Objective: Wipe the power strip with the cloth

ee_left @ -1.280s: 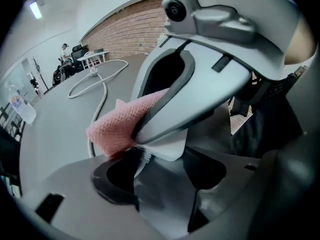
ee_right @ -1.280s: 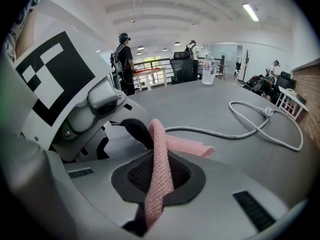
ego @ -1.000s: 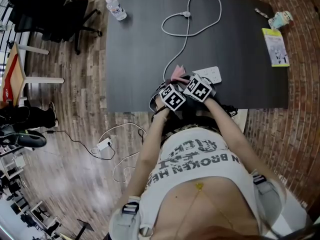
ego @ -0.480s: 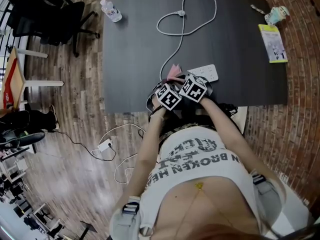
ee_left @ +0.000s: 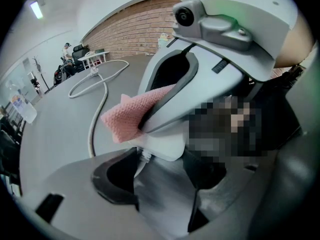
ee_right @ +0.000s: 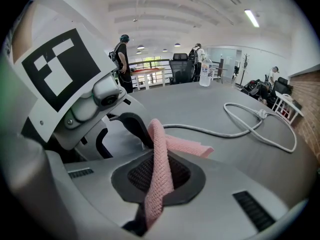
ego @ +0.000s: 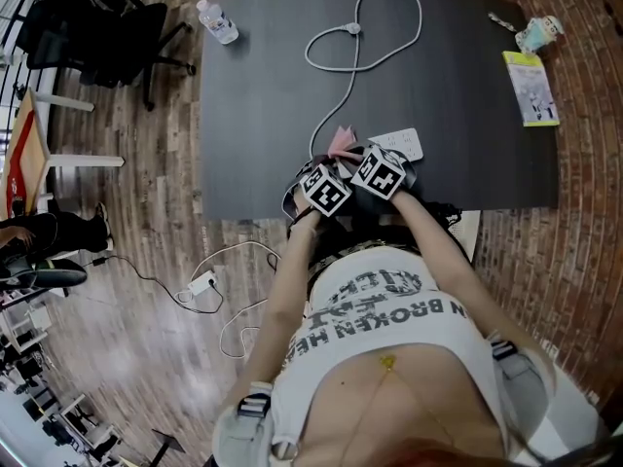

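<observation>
A white power strip [ego: 397, 144] lies near the front edge of the dark table [ego: 467, 134]. Its white cable [ego: 352, 66] loops away toward the far side. My right gripper [ego: 358, 156] is shut on a pink cloth [ego: 341, 140] above the strip's cable end. In the right gripper view the cloth [ee_right: 161, 156] runs through the jaws and sticks out ahead. My left gripper [ee_left: 162, 156] has its jaws at either side of the strip's cable end [ee_left: 161, 145], closed on it. Most of the strip is hidden under the grippers.
A water bottle [ego: 216, 19] stands at the table's far left corner. A yellow leaflet [ego: 531, 88] and a small packet [ego: 541, 33] lie at the far right. Black chairs [ego: 97, 27] stand to the left, and a cable with adapter [ego: 204, 282] lies on the floor.
The head view has shifted a little. Both grippers stay at the strip's cable end with the cloth in the same place.
</observation>
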Motion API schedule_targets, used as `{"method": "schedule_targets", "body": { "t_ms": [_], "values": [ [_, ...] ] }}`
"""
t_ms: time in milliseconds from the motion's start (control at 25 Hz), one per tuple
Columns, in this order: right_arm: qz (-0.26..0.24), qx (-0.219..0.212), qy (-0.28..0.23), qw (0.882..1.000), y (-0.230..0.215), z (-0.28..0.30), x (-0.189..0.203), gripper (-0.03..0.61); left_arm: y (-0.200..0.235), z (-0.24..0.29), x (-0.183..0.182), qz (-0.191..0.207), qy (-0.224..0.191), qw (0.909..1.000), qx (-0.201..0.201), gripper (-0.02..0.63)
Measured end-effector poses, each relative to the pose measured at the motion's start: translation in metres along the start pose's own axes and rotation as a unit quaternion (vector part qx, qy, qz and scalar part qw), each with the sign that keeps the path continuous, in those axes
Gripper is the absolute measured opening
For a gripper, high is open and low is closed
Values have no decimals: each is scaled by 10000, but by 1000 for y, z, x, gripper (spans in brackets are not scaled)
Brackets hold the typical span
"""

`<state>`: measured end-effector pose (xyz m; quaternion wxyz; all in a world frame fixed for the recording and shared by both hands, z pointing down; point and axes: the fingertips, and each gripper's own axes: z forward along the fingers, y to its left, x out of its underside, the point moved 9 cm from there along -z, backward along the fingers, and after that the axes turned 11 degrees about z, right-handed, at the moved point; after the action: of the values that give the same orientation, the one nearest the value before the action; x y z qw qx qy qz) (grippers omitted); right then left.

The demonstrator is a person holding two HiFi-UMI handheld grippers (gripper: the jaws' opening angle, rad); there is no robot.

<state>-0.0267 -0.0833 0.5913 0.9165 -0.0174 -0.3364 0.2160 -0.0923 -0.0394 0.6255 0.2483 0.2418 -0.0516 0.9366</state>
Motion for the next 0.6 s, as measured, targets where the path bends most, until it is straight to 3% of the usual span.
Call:
{"method": "schedule_targets", "body": {
  "t_ms": [600],
  "values": [
    [160, 209, 37, 9996, -16, -16, 13, 17, 0, 0, 0, -14, 7, 10000, 32, 270]
  ]
}}
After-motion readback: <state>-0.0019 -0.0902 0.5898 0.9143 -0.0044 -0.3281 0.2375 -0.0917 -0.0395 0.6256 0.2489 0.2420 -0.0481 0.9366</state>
